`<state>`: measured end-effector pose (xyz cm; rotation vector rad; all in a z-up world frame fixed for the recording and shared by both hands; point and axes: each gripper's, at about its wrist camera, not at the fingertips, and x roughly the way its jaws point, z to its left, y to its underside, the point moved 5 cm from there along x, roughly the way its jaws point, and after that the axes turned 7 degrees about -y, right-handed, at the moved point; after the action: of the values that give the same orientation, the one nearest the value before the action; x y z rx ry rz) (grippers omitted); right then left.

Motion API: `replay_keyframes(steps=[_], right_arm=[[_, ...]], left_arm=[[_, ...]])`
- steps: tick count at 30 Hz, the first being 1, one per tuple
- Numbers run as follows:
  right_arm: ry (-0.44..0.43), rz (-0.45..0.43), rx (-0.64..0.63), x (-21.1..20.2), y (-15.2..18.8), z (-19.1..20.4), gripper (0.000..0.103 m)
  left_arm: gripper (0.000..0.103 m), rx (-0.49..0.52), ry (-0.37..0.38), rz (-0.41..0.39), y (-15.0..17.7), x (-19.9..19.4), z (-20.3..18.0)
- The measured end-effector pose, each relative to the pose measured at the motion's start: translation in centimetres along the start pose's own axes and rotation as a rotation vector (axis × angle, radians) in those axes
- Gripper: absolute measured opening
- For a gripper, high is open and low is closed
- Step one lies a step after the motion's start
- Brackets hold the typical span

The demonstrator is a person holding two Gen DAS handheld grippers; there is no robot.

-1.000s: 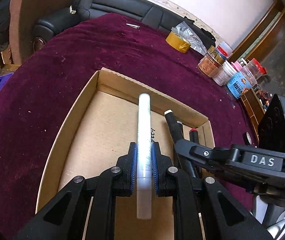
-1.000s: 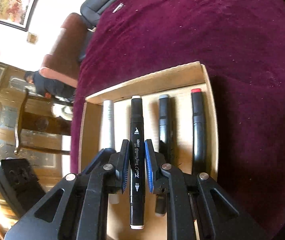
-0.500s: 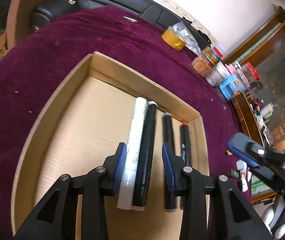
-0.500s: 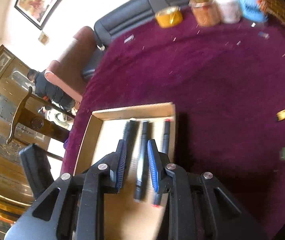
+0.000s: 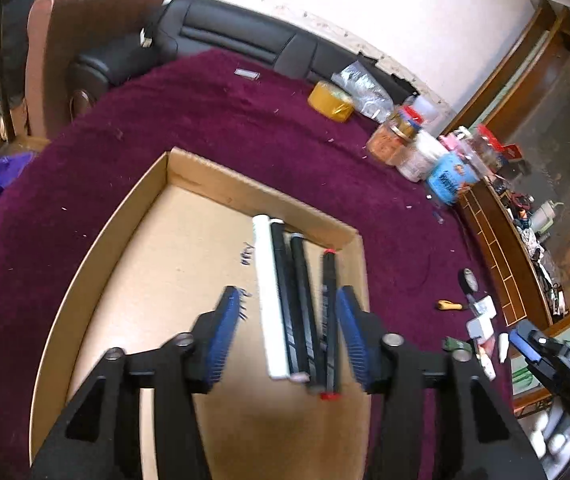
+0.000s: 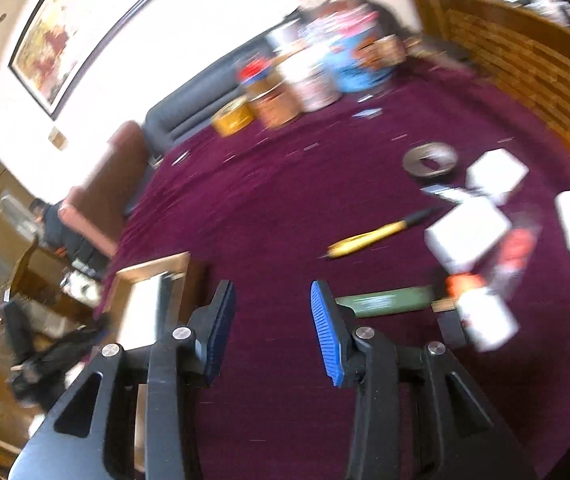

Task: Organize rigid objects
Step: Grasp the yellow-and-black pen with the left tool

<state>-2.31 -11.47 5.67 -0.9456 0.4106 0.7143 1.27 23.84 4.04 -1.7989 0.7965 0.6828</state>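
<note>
Holding my left tool [image 5: 288,334] wide open above the cardboard tray [image 5: 125,224], I have nothing between its blue pads [image 5: 223,340], and four markers lie side by side on the tray floor beneath it. From left to right they are a white marker [image 5: 269,296], two black markers [image 5: 285,300] pressed close together, and a red-capped marker [image 5: 329,320] nearest the tray's right wall, all pointing toward the far wall. They sit in the right half of the tray. My right tool [image 6: 273,330] is also spread open and empty, hanging over the maroon desk [image 6: 285,200] to the right of the tray [image 6: 141,276], whose corner shows at the left of that view. That view is blurred, yet I can make out a green stick [image 6: 381,302] just beside my right pad, a yellow pen [image 6: 369,236] farther out, a grey tape ring [image 6: 429,159] and some white boxes [image 6: 467,232] at the right. Along the far desk edge stand a yellow tape roll [image 5: 331,102] and a cluster of jars [image 5: 417,148]. From the left view, my right tool [image 5: 541,350] shows at the right edge, well apart from the tray
</note>
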Motion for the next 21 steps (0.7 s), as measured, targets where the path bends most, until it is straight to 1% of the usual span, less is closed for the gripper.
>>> replay_keyframes(steps=[1, 2, 3, 6, 9, 11, 14, 17, 21], right_arm=[[0.018, -0.018, 0.011, -0.6, 0.0, -1.1, 0.040], [0.047, -0.042, 0.036, -1.3, -0.1, -3.0, 0.046], [0.059, -0.053, 0.056, -1.7, 0.0, -4.1, 0.048], [0.067, -0.080, 0.142, -2.8, 0.1, -7.8, 0.048], [0.090, -0.114, 0.173, -4.0, 0.0, -10.5, 0.048], [0.114, -0.150, 0.185, -4.9, -0.3, -12.3, 0.048], [0.149, -0.194, 0.200, -5.8, -0.8, -14.7, 0.048], [0.180, -0.229, 0.224, -5.7, -1.6, -17.2, 0.048], [0.169, -0.237, 0.265, -5.1, -2.1, -19.1, 0.048]], left_arm=[[0.058, 0.013, 0.005, -0.009, 0.2, -0.6, -0.7], [0.060, 0.037, 0.016, -0.015, 0.6, -1.2, -2.0], [0.063, 0.060, 0.029, -0.014, 1.1, -1.6, -3.2], [0.066, 0.137, 0.053, 0.012, 2.2, -1.4, -7.2], [0.067, 0.225, 0.068, 0.062, 3.8, -0.2, -11.5], [0.067, 0.256, 0.081, 0.106, 4.9, 1.1, -13.9], [0.066, 0.307, 0.084, 0.148, 6.2, 2.6, -17.0], [0.066, 0.373, 0.070, 0.163, 7.1, 3.9, -19.8], [0.066, 0.457, 0.043, 0.165, 7.4, 6.1, -23.2]])
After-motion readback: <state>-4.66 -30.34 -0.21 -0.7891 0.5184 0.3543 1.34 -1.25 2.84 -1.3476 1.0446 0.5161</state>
